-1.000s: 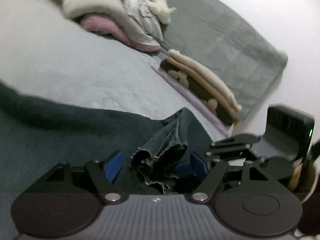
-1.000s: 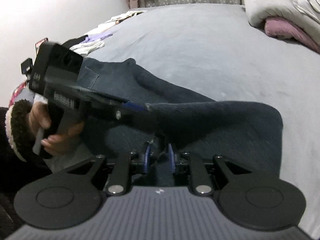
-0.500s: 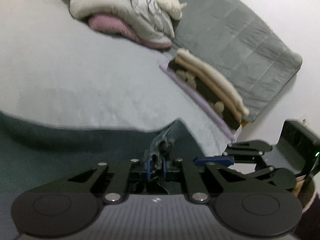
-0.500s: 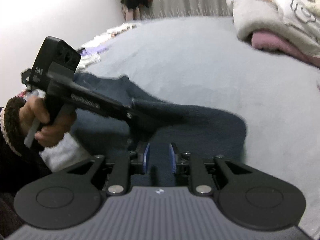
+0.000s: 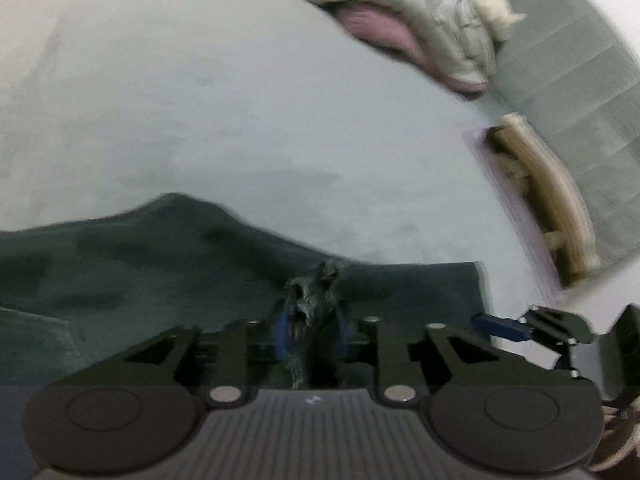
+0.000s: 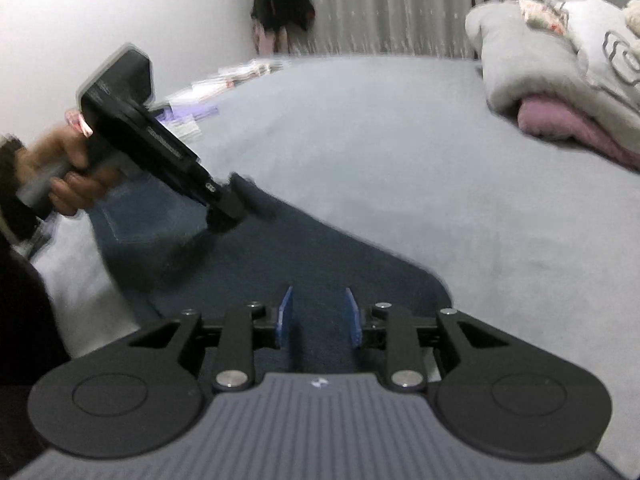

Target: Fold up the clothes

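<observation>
Dark blue jeans lie across the grey bed. My left gripper is shut on their frayed hem, which bunches up between the blue pads. In the right wrist view the left gripper is held by a hand and pinches the jeans at their far left edge. My right gripper stands open just above the flat denim, its pads parted. At the right edge of the left wrist view the right gripper shows one blue pad.
A heap of grey and pink laundry sits at the back right of the bed. A folded beige and dark stack lies beside a dark grey quilt. Papers lie at the far left edge; curtains hang behind.
The left gripper went from open to shut on the frayed hem and has swung over the bed. The right pads have spread apart. The jeans now lie flatter.
</observation>
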Demonstrator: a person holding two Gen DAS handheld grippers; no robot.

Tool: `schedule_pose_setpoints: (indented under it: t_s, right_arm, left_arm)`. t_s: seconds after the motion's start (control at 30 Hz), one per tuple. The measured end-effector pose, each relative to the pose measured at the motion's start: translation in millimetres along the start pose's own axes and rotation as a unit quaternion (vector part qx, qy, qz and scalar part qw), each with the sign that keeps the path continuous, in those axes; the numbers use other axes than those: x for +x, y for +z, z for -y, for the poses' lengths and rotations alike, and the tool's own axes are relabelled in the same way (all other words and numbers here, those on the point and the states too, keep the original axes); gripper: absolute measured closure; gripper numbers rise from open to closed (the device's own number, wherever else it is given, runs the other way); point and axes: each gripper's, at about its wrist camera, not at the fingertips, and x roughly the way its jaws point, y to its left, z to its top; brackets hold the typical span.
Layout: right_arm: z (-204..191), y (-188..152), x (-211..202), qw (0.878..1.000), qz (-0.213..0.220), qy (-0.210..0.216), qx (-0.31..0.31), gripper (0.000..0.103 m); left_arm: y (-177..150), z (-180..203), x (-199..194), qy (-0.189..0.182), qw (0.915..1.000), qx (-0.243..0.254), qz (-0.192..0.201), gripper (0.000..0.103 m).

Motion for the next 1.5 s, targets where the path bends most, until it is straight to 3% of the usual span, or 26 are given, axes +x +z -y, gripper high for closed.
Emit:
schedule_pose_setpoints:
  t_s: [0.07,0.13,0.2,0.33,0.43,0.53,0.6,0.67,0.8,0.87,1.0,1.1,1.17,1.27,1.37,1.4,1.5]
  right_arm:
    - [0,-1,4,1.000,0.003,-0.012,-0.004,0.072]
    - [0,-3,7,1.000,0.006,-0.023,-0.008,0.072]
    - [0,-4,11,0.999,0.009,-0.035,-0.012,0.072]
    - [0,-7,18,0.998,0.016,-0.058,-0.019,0.072]
    - [0,-9,23,0.997,0.018,-0.071,-0.024,0.072]
    - [-2,-14,35,0.996,0.020,-0.084,-0.032,0.072]
    - [-2,-19,42,0.994,0.021,-0.097,-0.036,0.072]
    - [1,-23,51,0.994,0.018,-0.104,-0.041,0.072]
    - [9,-27,67,0.993,0.015,-0.111,-0.033,0.071]
    - [12,-25,68,0.994,0.016,-0.107,-0.021,0.071]
    - [4,-16,48,0.993,0.023,-0.116,-0.012,0.069]
    - [-11,-9,35,0.995,0.018,-0.096,-0.020,0.064]
    - [-24,-7,36,0.996,0.011,-0.084,-0.030,0.064]
    - [-41,-5,43,0.997,0.008,-0.060,-0.039,0.063]
    - [-47,-13,65,0.998,-0.018,-0.042,-0.035,0.052]
    - [-48,-17,72,0.998,-0.032,-0.038,-0.033,0.047]
    - [-52,-14,77,0.998,-0.031,-0.041,-0.032,0.045]
  left_arm:
    - [-4,0,-7,0.025,0.9994,0.009,0.020,0.062]
    - [-8,5,-22,0.025,0.9980,0.023,0.053,0.061]
    - [-13,18,-32,0.006,0.9950,0.054,0.084,0.061]
    - [-26,55,-34,-0.051,0.9811,0.136,0.129,0.061]
    - [-31,73,-15,-0.079,0.9737,0.171,0.128,0.061]
    - [-35,79,14,-0.064,0.9727,0.186,0.124,0.063]
    - [-35,74,35,-0.042,0.9752,0.182,0.119,0.069]
    - [-33,60,54,-0.033,0.9793,0.158,0.122,0.091]
    - [-22,25,67,-0.061,0.9886,0.070,0.119,0.100]
    - [-21,24,64,-0.066,0.9893,0.062,0.114,0.099]
    - [-33,39,37,-0.045,0.9891,0.090,0.107,0.081]
    - [-50,47,11,-0.028,0.9890,0.099,0.106,0.067]
    - [-57,45,-2,-0.010,0.9905,0.089,0.105,0.049]
    - [-63,36,-21,0.033,0.9922,0.068,0.099,0.039]
    - [-72,16,-43,0.061,0.9920,0.046,0.101,0.028]
    - [-76,7,-52,0.068,0.9912,0.036,0.107,0.027]
    - [-88,-26,-78,0.089,0.9873,-0.016,0.130,0.024]
